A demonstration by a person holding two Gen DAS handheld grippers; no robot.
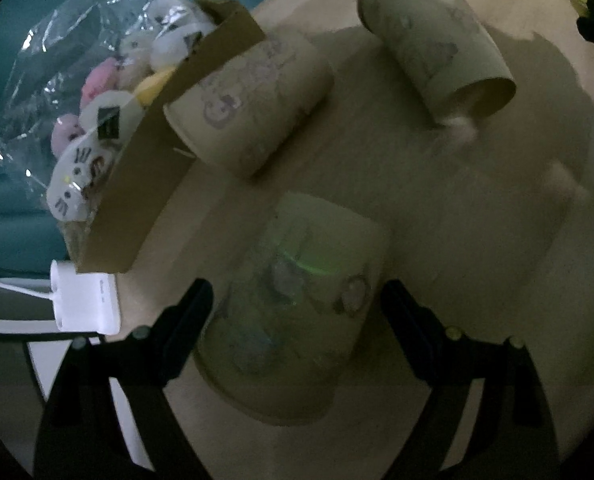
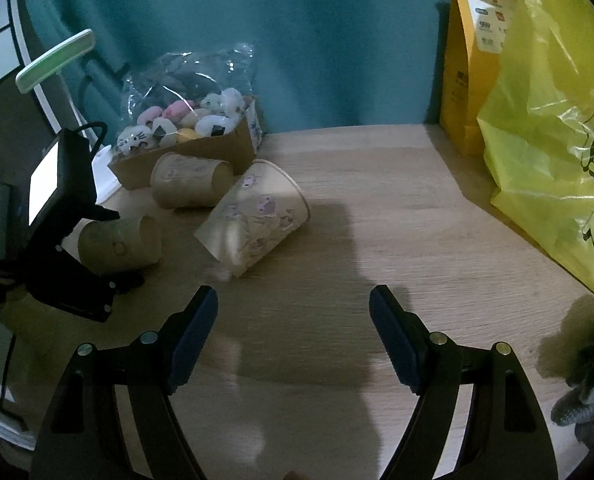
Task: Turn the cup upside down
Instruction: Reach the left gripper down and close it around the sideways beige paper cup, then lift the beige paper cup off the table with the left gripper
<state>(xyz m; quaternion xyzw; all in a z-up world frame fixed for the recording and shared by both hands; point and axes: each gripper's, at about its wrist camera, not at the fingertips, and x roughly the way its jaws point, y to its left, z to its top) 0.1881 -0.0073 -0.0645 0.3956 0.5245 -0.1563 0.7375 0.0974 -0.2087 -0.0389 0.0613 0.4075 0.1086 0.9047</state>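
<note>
Three paper cups (image 2: 253, 216), wood-grain table (image 2: 397, 208)

Three cups (image 2: 253, 220) lying before box (image 2: 185, 158)

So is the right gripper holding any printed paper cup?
No, the right gripper is open over bare wooden table.

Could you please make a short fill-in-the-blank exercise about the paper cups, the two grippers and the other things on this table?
1. The number of paper cups lying on their sides on the table is ____.
2. The nearest cup lies between the fingers of the ____ gripper.
3. The right gripper is open and holds ____.
4. The plastic bag at the right of the table is ____ in colour.

Missing words: three; left; nothing; yellow
</note>
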